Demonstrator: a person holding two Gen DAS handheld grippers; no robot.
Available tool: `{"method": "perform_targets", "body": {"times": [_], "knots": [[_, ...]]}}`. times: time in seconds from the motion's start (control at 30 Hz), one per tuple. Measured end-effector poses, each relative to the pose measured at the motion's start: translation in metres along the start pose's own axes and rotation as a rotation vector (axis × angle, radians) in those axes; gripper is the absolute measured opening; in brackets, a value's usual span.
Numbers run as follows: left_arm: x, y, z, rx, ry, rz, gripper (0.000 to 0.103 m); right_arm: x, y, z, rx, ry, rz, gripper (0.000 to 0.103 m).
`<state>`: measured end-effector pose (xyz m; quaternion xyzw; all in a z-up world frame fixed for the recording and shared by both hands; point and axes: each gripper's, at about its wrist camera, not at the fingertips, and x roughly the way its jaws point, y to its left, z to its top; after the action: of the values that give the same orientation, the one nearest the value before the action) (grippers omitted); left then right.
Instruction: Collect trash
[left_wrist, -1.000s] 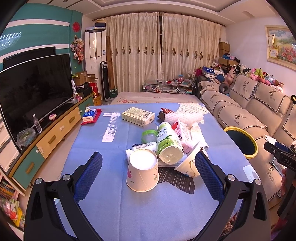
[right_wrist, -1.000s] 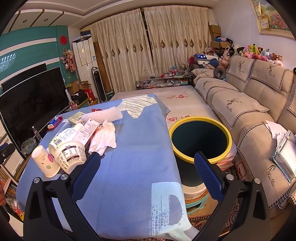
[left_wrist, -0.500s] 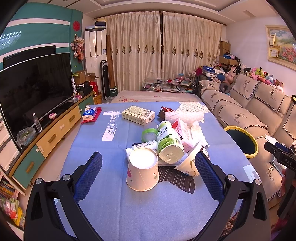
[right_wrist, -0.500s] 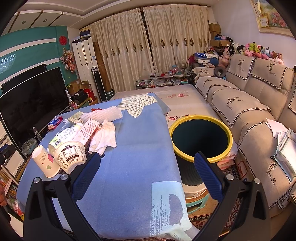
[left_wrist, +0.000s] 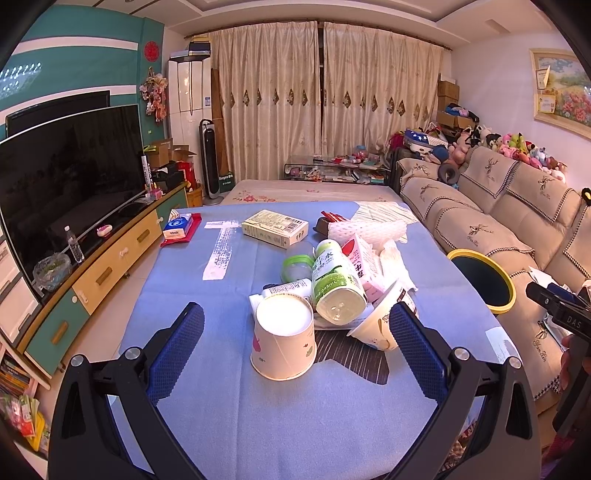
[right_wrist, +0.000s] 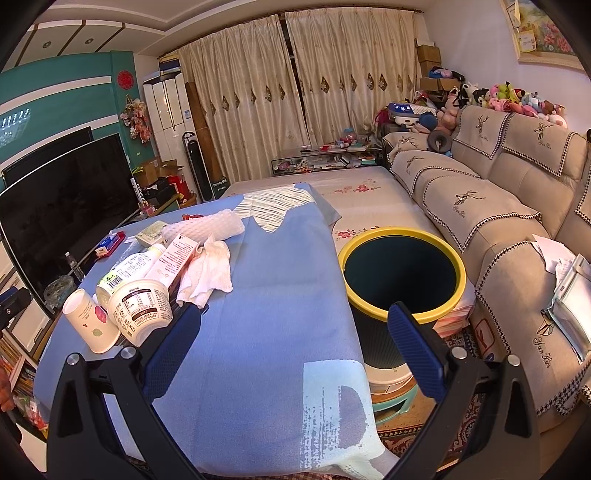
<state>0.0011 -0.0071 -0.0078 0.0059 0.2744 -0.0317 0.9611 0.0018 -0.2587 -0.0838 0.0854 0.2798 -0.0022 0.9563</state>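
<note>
A pile of trash lies on the blue-clothed table (left_wrist: 229, 406). An upturned paper cup (left_wrist: 282, 341) stands nearest, straight ahead of my open, empty left gripper (left_wrist: 295, 343). Behind it lie a green-labelled bottle (left_wrist: 334, 284), a pink carton (left_wrist: 364, 266), a tipped yogurt tub (left_wrist: 380, 325), a white tube (left_wrist: 288, 288) and crumpled tissue (left_wrist: 395, 262). The yellow-rimmed bin (right_wrist: 402, 273) stands right of the table. My right gripper (right_wrist: 295, 343) is open and empty over the table's near right edge, with the cup (right_wrist: 90, 321), tub (right_wrist: 142, 310) and tissue (right_wrist: 207, 273) to its left.
A flat box (left_wrist: 275, 228), a foam roll (left_wrist: 365, 229) and a tissue pack (left_wrist: 179, 229) lie farther back on the table. A TV (left_wrist: 66, 173) on a low cabinet runs along the left. A sofa (right_wrist: 517, 206) runs along the right, behind the bin.
Both grippers have barely shifted. The left view has crept slightly nearer to the pile. Nothing was taken hold of or let go.
</note>
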Motion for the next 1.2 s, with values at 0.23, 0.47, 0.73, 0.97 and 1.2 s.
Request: {"method": "perform_targets", "body": {"times": [0.23,0.47,0.73,0.97,1.2], "knots": [[0.001,0.0,0.0,0.0,0.001,0.001,0.099,0.0,-0.001,0.0,0.001,0.001,0.001,0.096],[0.0,0.0,0.0,0.0,0.0,0.001,0.099,0.001,-0.001,-0.001,0.001,0.004,0.003,0.096],[0.001,0.002,-0.004,-0.004,0.002,0.012,0.099,0.015,0.009,-0.007,-0.013,0.034,0.059,0.096],[0.002,0.013,-0.004,-0.025,0.007,0.03,0.099,0.038,0.047,-0.015,-0.083,0.106,0.216,0.096],[0.011,0.022,-0.007,-0.037,0.034,0.034,0.099,0.06,0.1,-0.02,-0.208,0.17,0.396,0.096]]}}
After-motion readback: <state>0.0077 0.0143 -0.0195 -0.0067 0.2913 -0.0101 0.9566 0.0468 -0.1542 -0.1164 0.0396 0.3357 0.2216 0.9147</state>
